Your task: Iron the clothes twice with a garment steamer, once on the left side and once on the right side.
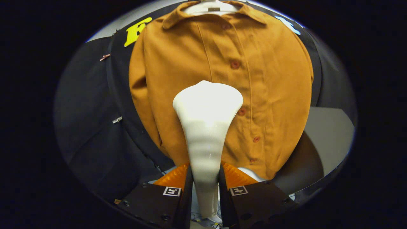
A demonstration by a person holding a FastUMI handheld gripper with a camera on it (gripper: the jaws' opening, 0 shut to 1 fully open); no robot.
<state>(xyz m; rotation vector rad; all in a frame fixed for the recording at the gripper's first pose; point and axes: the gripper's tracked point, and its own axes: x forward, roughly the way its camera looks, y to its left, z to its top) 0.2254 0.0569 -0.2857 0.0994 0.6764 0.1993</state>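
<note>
A mustard-brown button-up shirt (260, 73) hangs on a white hanger (210, 7) against the booth's black wall. A white garment steamer (206, 127) stands up between my fingers, its narrow handle squeezed from both sides. My gripper (205, 178) is shut on that handle. The steamer's wide head sits in front of the shirt's middle, just left of the button row, about mid-height. Whether the head touches the cloth I cannot tell.
Black cloth wall (92, 121) lies left of the shirt, held with small clips (117, 120). A pale floor or table surface (330, 136) shows to the right below the shirt's hem.
</note>
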